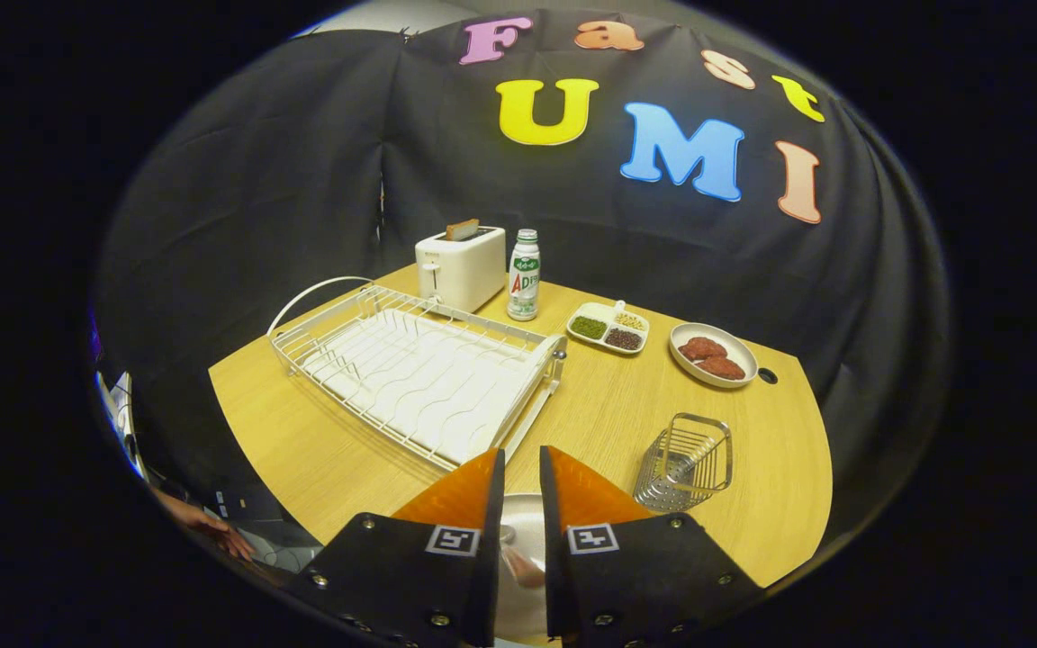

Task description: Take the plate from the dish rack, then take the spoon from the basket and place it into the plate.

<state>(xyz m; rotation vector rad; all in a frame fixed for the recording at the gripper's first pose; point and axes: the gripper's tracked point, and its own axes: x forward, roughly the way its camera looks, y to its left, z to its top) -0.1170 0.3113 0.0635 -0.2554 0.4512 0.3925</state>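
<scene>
Bare table (pixel 608 414) lies open ahead of my gripper (pixel 521 459), its fingers nearly closed. The dish rack (pixel 419 369) blocks one side, the basket (pixel 685 463) the other.

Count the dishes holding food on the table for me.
2. A divided tray of small portions sits right of the bottle; a round dish with reddish pieces sits beyond the wire basket. The plate between the near-closed jaws shows no food; the jaws hide most of it.

Gripper view: fisheye camera riding on the gripper (pixel 521 463), held above the table's (pixel 608 423) near edge, looking forward and down toward the far wall.
</scene>
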